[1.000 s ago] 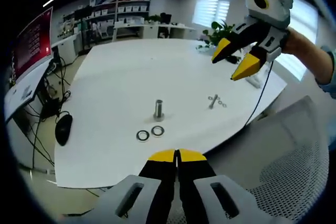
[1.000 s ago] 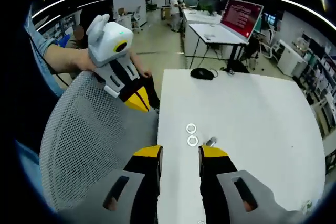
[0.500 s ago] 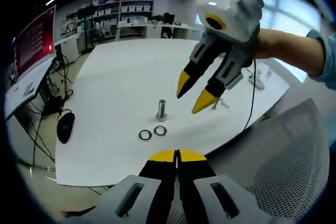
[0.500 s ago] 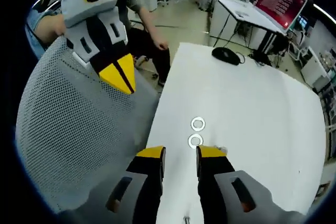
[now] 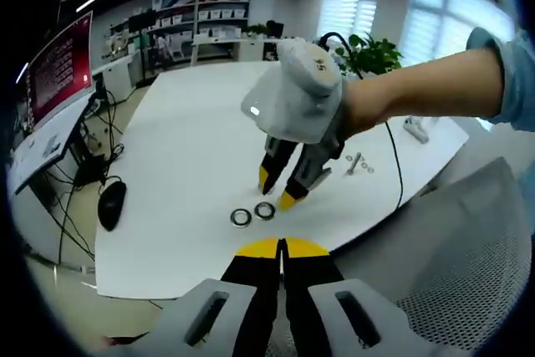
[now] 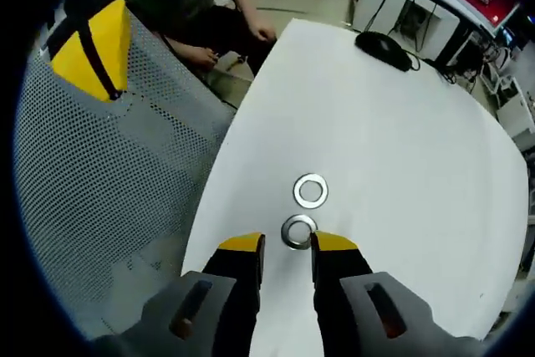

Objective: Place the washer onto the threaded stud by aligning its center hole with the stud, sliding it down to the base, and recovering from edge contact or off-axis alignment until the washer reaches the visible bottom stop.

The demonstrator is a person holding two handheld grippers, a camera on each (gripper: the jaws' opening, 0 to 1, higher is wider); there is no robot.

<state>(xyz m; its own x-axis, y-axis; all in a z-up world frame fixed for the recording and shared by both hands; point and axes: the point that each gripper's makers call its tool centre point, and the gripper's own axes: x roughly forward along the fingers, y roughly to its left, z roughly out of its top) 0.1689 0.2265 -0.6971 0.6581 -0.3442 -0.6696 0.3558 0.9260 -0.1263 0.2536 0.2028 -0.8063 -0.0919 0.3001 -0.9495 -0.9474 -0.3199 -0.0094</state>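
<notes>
Two flat metal washers lie side by side on the white table (image 5: 184, 140), a near washer (image 5: 265, 211) (image 6: 298, 232) and a second washer (image 5: 241, 217) (image 6: 310, 191). My right gripper (image 5: 277, 188) (image 6: 288, 244) is open and low over the table, its yellow fingertips (image 6: 242, 244) on either side of the near washer, just short of it. In the left gripper view the right gripper's body hides the threaded stud. My left gripper (image 5: 280, 248) (image 6: 92, 43) is shut and empty, held back off the table edge above a mesh chair.
A bolt with small washers (image 5: 355, 162) lies to the right. A black mouse (image 5: 111, 205) (image 6: 384, 46) sits near the far edge, by a monitor (image 5: 58, 64). The grey mesh chair (image 6: 109, 173) (image 5: 451, 265) stands against the table. A person (image 6: 209, 6) sits beyond it.
My right gripper has come down from high above the table to the washers and stayed open. My left gripper has stayed shut and about where it was.
</notes>
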